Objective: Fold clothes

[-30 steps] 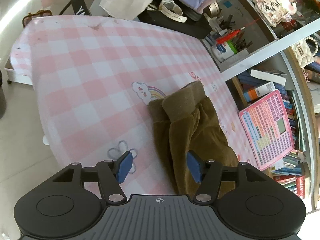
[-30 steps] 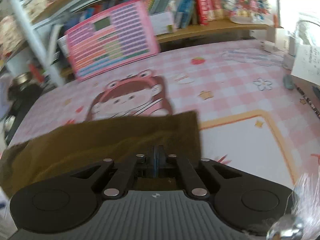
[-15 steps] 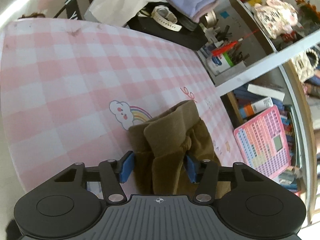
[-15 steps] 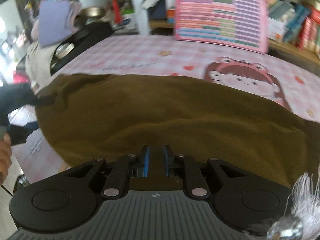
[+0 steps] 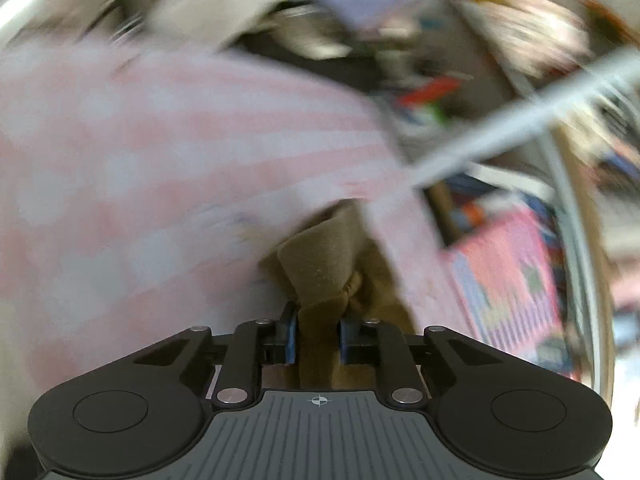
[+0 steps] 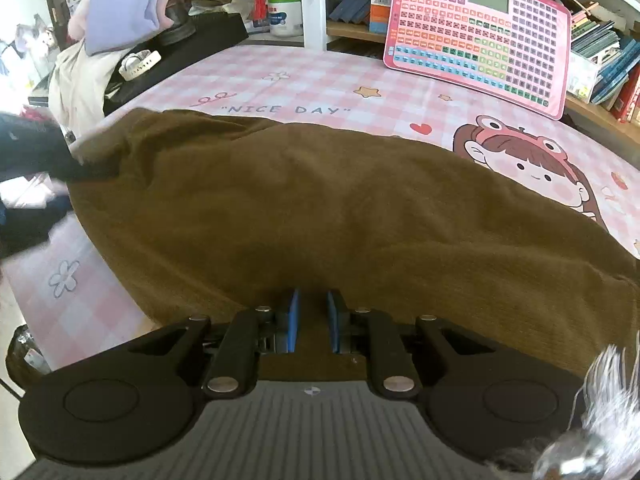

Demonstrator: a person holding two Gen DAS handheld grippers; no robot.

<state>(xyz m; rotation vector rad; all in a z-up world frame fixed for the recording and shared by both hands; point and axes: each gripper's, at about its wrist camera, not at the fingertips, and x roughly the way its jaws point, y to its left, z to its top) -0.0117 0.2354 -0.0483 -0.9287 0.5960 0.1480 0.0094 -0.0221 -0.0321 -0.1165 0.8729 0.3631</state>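
A brown garment (image 6: pixel 320 208) lies spread across the pink checked tablecloth (image 6: pixel 304 80). My right gripper (image 6: pixel 312 326) sits at its near edge, jaws a narrow gap apart with brown cloth under them; I cannot tell if it grips the cloth. My left gripper (image 5: pixel 318 338) is shut on a bunched end of the brown garment (image 5: pixel 324 268); that view is blurred by motion. The left gripper also shows dark and blurred at the garment's left end in the right wrist view (image 6: pixel 36 152).
A pink keypad toy (image 6: pixel 480 32) leans against the bookshelf (image 6: pixel 600 40) at the back. A black case (image 6: pixel 180 48) with a watch, folded lilac cloth (image 6: pixel 124 0) and a pen pot (image 6: pixel 284 14) stand at the back left.
My left gripper has closed on the garment's bunched end and is moving fast. My right gripper's jaws have parted slightly and the garment lies flatter and wider.
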